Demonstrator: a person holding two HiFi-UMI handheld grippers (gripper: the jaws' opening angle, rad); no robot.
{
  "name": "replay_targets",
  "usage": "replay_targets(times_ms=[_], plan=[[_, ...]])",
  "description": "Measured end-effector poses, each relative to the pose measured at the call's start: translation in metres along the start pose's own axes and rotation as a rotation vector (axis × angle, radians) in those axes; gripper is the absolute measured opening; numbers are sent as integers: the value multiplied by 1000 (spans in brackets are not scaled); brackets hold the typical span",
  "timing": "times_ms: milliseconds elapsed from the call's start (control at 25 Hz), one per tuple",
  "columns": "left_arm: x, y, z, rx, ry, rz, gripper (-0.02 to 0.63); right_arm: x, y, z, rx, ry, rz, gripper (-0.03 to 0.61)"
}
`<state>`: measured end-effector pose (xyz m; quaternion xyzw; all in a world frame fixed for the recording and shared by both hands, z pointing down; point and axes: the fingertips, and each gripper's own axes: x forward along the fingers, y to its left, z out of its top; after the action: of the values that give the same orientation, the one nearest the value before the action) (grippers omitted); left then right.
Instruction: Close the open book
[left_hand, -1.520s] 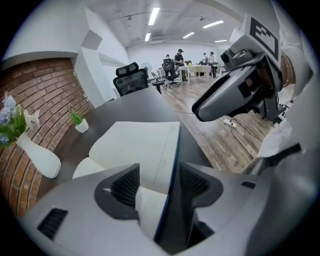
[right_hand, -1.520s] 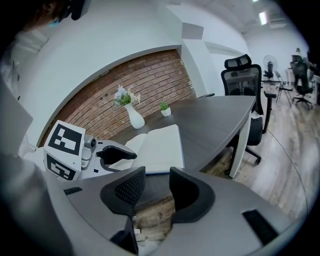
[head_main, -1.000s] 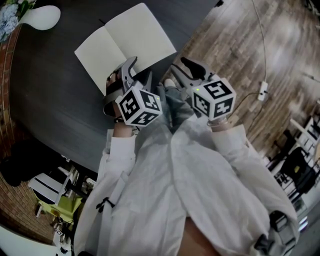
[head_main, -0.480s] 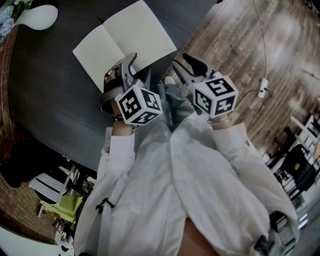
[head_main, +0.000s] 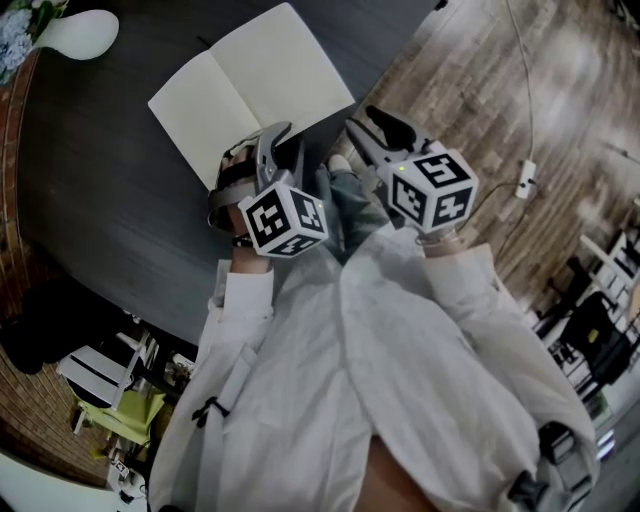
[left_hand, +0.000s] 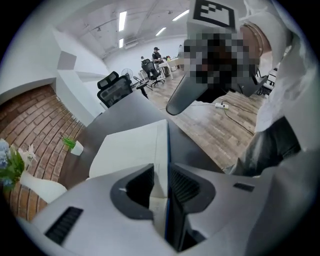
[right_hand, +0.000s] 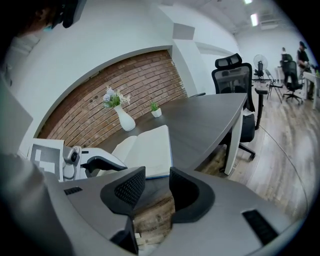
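Observation:
An open book (head_main: 250, 85) with blank cream pages lies flat on the dark round table (head_main: 110, 200). My left gripper (head_main: 281, 137) is at the near edge of its right half. In the left gripper view the right-hand pages and blue cover (left_hand: 162, 145) stand edge-on between the jaws, which have just been closing, and the pads (left_hand: 186, 185) press on them. My left gripper (left_hand: 161, 172) is shut on that edge. My right gripper (head_main: 362, 124) hovers off the table's rim, to the right of the book. In its own view my right gripper (right_hand: 156, 182) is open and empty, with the book (right_hand: 150, 145) ahead of it.
A white vase (head_main: 80, 30) with flowers stands at the table's far left, and a small potted plant (right_hand: 156, 111) is beyond it. A black office chair (right_hand: 235, 82) is by the table's far side. A power strip (head_main: 525, 180) and its cable lie on the wooden floor.
The left gripper's jaws went from wide open to closed on the near edge of the book's right half, and it shifted slightly right. The right gripper stayed put.

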<state>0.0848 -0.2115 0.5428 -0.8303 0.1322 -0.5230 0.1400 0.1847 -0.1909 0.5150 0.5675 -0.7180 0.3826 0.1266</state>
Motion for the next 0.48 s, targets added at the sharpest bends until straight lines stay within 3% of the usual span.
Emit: replay_targets(times_ms=[480], plan=[[-12, 2, 7, -51, -61, 40, 60, 7, -4, 5, 180, -18, 75, 146]])
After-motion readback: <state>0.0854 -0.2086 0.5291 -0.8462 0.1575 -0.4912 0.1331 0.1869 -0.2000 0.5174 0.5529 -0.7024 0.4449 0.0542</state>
